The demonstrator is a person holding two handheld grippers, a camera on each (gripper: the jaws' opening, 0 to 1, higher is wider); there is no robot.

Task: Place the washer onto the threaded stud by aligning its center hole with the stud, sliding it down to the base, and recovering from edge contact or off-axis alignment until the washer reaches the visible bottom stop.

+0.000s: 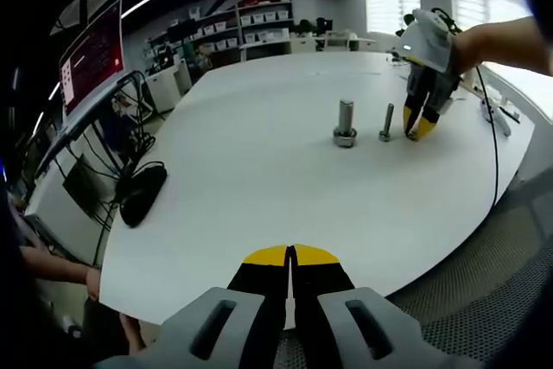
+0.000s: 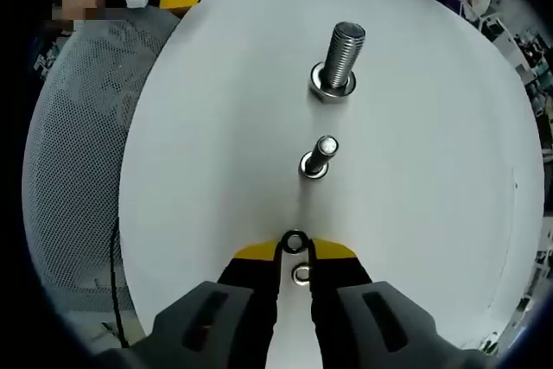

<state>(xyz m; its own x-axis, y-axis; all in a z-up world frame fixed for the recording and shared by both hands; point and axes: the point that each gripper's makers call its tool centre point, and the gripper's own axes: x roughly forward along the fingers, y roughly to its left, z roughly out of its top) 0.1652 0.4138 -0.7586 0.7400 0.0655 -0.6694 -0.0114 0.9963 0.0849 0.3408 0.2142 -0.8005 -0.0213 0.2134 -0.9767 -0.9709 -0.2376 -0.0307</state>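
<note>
Room: lab/office w/ shelving at the back, blinds on the windows, a red-lit monitor [image 1: 91, 54] off the desk's far side in your left gripper view.
Desk: big white rounded desk [image 1: 242, 179]; its curved near edge runs just ahead of your left tongs, grey mesh flooring below it. Wide bare top on all sides of the hardware.
Large stud: thick threaded stud [image 2: 340, 60] upright mid-desk, a ring round its base.
Small stud: thinner threaded stud [image 2: 319, 157] upright, just beside the large one, between it and your right tongs.
Washer: one washer [image 2: 295, 242] sits between your right tong tips, near the small stud but apart from it. A 2nd washer [image 2: 301, 275] lies on the desk under the tongs.
Right tongs: right tongs [image 2: 295, 248] clenched on the washer, tips low to the desk; in the left gripper view they point down just beside the small stud.
Left tongs: left tongs [image 1: 291, 254] clenched w/ nothing between them, at the near desk edge, well apart from both studs.
Cable: black cable [image 1: 492, 127] trails over the desk's right edge.
</note>
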